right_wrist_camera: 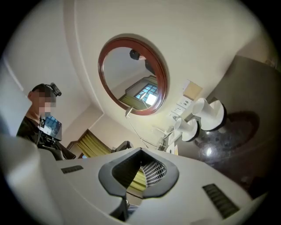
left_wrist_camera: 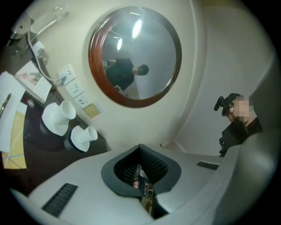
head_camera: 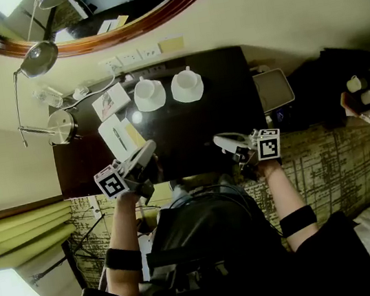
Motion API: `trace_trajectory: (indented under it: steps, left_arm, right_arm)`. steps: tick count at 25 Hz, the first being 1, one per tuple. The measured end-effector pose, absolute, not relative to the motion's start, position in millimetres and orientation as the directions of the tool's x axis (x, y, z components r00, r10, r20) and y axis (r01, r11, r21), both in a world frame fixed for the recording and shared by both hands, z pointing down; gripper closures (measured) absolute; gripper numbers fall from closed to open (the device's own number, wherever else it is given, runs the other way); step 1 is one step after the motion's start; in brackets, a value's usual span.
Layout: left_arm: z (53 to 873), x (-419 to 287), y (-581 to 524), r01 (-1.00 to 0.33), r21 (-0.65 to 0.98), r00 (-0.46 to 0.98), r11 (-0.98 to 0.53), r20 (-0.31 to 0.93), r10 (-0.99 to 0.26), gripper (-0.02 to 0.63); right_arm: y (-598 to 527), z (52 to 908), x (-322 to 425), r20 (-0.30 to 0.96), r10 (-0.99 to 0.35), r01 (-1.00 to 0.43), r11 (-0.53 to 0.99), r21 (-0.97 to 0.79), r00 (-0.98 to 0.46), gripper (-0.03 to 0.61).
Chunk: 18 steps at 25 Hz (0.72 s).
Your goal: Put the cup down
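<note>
I have my left gripper (head_camera: 147, 149) and right gripper (head_camera: 220, 142), fingers together and empty, at 6 o'clock on the surface (head_camera: 188, 126); driven toward 12, they could topple the cups (head_camera: 147, 87).

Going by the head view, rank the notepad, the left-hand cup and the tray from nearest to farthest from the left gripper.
1. Notepad, just beyond the left gripper, on the desk's left.
2. Left-hand cup, at the desk's back.
3. Tray, past the desk's right edge.
</note>
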<state>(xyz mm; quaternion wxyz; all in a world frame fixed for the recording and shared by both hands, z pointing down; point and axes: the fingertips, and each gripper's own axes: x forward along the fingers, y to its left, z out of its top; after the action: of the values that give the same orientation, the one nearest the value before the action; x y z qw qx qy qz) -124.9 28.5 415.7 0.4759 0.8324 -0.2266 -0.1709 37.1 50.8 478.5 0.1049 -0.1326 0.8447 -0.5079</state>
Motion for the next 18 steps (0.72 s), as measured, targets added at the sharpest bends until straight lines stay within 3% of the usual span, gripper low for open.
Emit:
trace_trajectory:
  steps: [6,18]
  left_arm:
    - [391.8,-134.8,2.8,-0.432,0.772,0.756,-0.466,0.029,-0.654,0.612]
    - [379.6,-163.6,-25.7,-0.799,0.463,0.507,-0.382,0.180,-0.843,0.612]
  right_arm:
    - [20.8,458.4,35.1,0.058,-0.405,-0.285,0.528,-0.800,-0.913,0.572]
    - [-29.8,424.8,50.5,0.275,-0.633,-0.677,0.574,-0.461,-0.724,0.572]
